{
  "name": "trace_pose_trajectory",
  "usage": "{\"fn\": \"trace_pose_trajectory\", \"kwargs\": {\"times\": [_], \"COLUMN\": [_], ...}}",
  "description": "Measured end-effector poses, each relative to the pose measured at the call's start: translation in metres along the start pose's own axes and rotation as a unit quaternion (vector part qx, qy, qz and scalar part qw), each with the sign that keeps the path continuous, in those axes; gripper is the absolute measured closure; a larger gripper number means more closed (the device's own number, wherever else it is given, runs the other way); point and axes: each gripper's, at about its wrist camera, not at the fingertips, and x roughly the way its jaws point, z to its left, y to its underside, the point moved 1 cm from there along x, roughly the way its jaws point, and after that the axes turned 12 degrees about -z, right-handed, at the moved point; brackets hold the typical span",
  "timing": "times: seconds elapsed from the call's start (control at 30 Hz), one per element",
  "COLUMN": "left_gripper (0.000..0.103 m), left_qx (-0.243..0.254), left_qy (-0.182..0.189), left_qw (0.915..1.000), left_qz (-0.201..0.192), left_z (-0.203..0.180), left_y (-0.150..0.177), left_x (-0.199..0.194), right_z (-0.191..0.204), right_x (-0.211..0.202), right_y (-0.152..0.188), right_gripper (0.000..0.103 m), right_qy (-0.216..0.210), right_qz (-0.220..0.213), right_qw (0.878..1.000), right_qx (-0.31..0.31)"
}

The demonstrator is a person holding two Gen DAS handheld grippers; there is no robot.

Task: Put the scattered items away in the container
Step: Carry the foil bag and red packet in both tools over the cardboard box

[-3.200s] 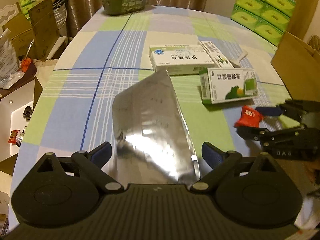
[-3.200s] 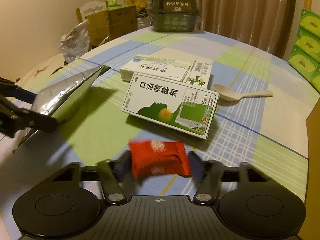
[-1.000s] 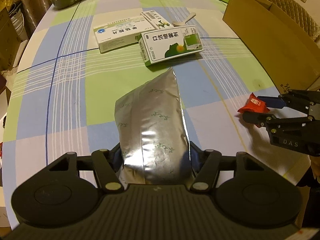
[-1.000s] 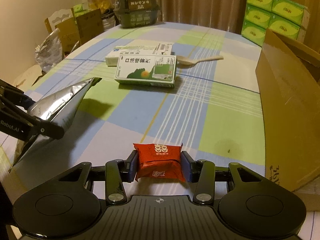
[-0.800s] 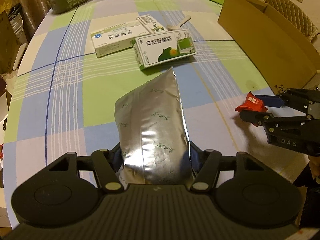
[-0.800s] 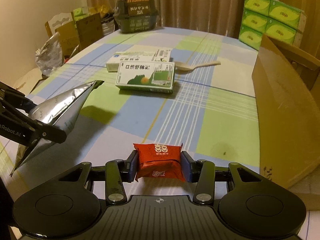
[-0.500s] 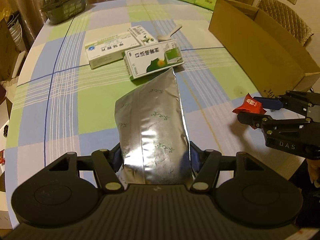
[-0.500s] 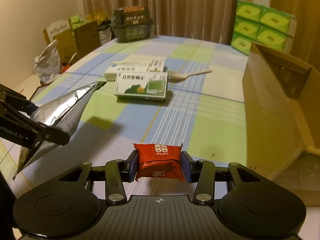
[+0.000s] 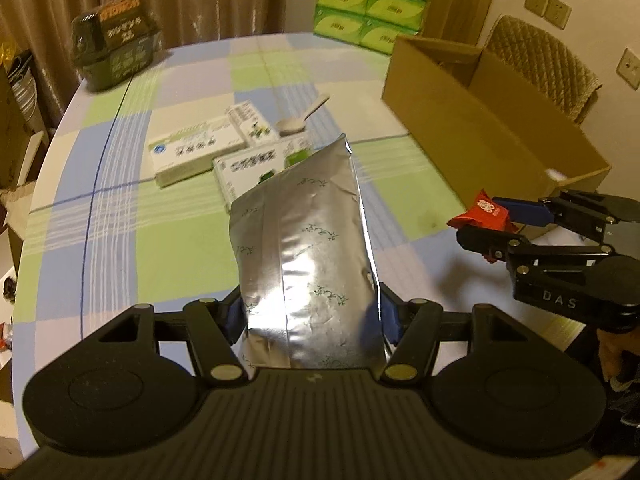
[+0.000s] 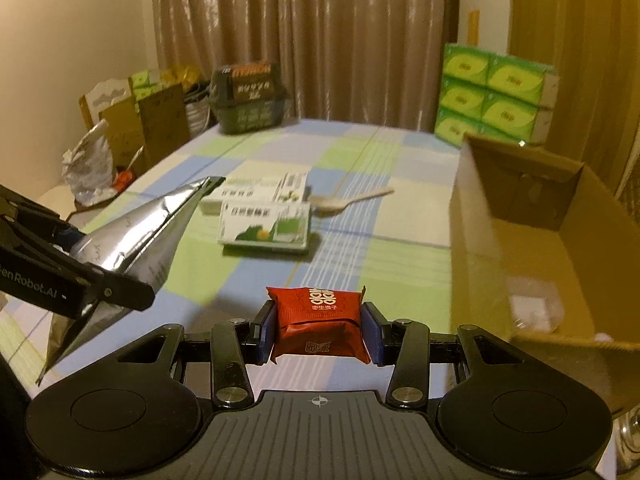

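My left gripper [image 9: 311,314] is shut on a silver foil pouch [image 9: 304,248], held above the checked tablecloth; from the right wrist view the same silver foil pouch [image 10: 136,232] hangs at the left. My right gripper [image 10: 318,330] is shut on a small red snack packet [image 10: 320,318], also seen as the red snack packet [image 9: 482,214] at the right. The open cardboard box [image 10: 532,240] stands on the table's right side, the same cardboard box [image 9: 480,120] ahead-right of both grippers. Something pale [image 10: 534,306] lies inside it.
Two medicine boxes [image 9: 200,152] [image 9: 248,168], a smaller carton [image 9: 250,122] and a plastic spoon [image 9: 304,114] lie mid-table. A dark green container [image 9: 116,48] sits at the far edge. Green tissue boxes [image 9: 376,0] are stacked behind; a chair [image 9: 548,64] is beyond the cardboard box.
Both grippers have risen and tilted up with their loads, so the cardboard box's open inside now shows. The items on the table have not moved.
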Motion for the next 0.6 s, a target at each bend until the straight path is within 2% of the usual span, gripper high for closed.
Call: {"fn": "trace_pose_trajectory", "kwargs": {"times": [0.27, 0.6], "left_gripper": [0.044, 0.044], "left_qx": [0.016, 0.051], "left_qy": [0.028, 0.079], "left_qw": [0.9992, 0.9947], "left_qz": [-0.025, -0.043], "left_z": [-0.035, -0.095], "left_y": [-0.026, -0.062], "left_x": [0.001, 0.02], "right_z": [-0.027, -0.077], "right_x": [-0.023, -0.048], "right_y": [-0.02, -0.033], "right_gripper": [0.061, 0.061], "right_qy": [0.033, 0.088], "right_qz": [-0.033, -0.059], "right_qw": [0.999, 0.994], "right_qx": [0.004, 0.02]}}
